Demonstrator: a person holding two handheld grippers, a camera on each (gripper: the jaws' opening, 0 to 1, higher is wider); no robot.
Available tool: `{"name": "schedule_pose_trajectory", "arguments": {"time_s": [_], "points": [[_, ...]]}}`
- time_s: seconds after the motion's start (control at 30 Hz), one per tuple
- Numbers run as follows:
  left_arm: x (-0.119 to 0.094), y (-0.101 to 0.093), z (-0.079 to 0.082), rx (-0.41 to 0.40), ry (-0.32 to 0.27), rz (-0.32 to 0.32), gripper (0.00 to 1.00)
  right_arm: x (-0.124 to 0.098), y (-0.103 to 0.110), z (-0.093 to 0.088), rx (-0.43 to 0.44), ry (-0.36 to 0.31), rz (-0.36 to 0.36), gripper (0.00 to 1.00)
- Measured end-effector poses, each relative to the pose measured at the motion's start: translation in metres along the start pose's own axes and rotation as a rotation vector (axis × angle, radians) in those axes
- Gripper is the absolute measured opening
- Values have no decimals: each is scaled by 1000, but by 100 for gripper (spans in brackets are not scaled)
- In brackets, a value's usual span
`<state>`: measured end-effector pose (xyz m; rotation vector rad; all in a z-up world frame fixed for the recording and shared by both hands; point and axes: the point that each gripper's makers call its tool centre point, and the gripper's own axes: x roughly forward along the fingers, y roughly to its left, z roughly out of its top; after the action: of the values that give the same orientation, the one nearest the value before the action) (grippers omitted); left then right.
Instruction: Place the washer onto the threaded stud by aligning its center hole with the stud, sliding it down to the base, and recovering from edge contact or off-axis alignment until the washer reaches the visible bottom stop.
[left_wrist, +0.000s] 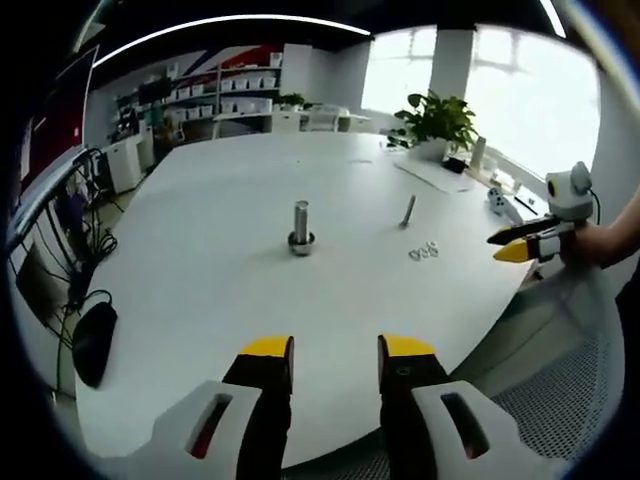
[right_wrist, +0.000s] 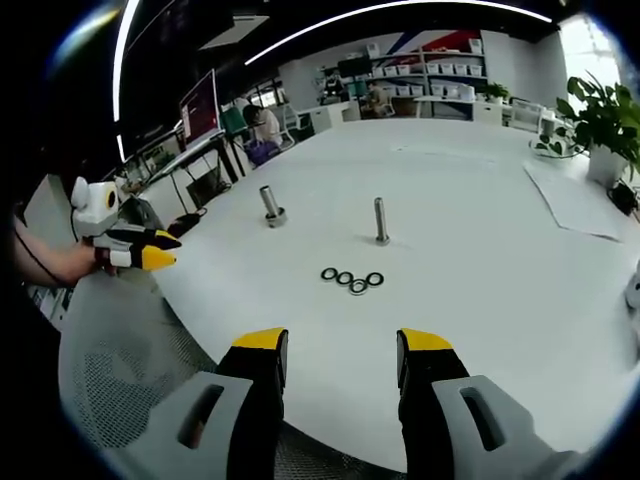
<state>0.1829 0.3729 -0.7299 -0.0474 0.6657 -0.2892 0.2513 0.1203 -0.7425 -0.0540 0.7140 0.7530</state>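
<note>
Not started: both my jaws gape empty off the bench; next, right gripper reaches the washers near the threaded stud.

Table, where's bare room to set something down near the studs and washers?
The table is bare between the right gripper and the washers, and wide open right of the thin stud. Beyond both studs is open too. It is crowded from the washers up to the thin stud and thick stud.
</note>
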Motion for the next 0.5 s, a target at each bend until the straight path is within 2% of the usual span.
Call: {"name": "schedule_pose_trajectory", "arguments": {"time_s": [0.2,0.5], "points": [[0,-1,0,2,0,-9,31,1,0,0,0,-2,-1,46],[2,-6,-6,6,33,-31,31,0,0,1,4,-5,-2,46]]}}
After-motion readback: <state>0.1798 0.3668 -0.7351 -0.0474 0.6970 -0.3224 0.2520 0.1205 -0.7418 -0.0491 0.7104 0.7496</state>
